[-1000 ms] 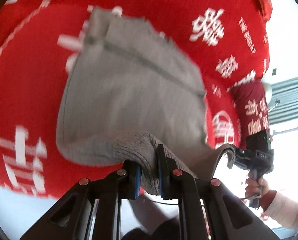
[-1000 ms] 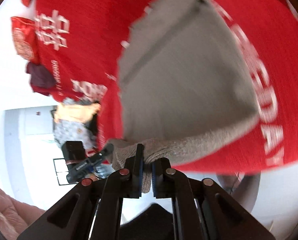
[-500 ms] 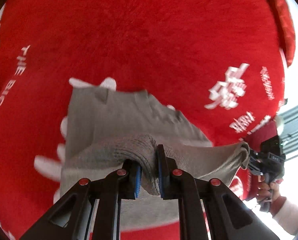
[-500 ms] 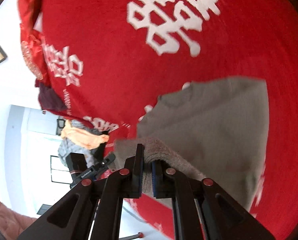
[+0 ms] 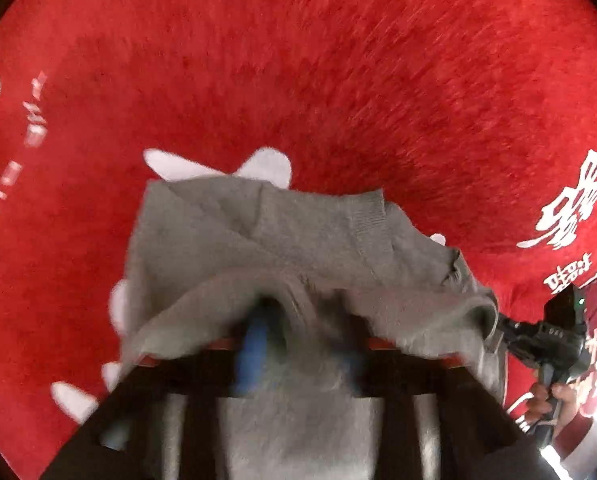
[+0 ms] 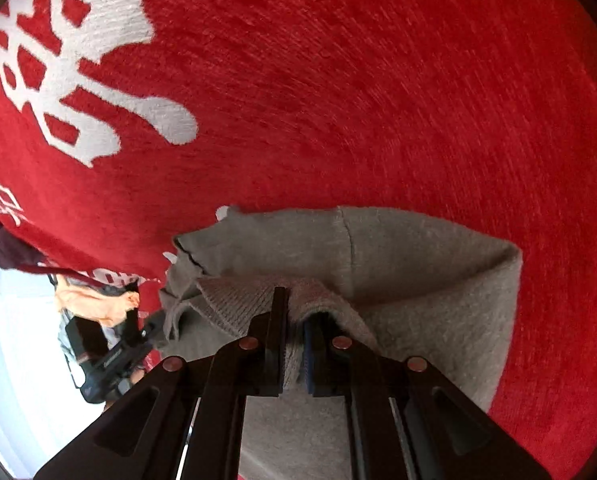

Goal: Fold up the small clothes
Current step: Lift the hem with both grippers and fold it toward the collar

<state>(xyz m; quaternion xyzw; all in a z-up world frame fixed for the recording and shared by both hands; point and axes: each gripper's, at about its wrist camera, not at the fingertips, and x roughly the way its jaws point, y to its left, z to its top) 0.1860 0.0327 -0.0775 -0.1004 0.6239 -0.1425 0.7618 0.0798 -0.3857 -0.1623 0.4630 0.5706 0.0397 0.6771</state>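
Sweater point(image 6: 418, 280) lies doubled over on the red blanket point(image 6: 378, 80), right gripper point(image 6: 294, 344) clamped on its folded edge, left gripper point(image 5: 298, 344) blurred, jaws apparently parted, so lay edges flush before releasing.

Left fingers point(image 5: 258, 340) apart, off garment point(image 5: 298, 240).

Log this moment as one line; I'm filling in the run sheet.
step: fold | left tool: blurred, looks open | right tool: shut on grey garment | surface: red blanket
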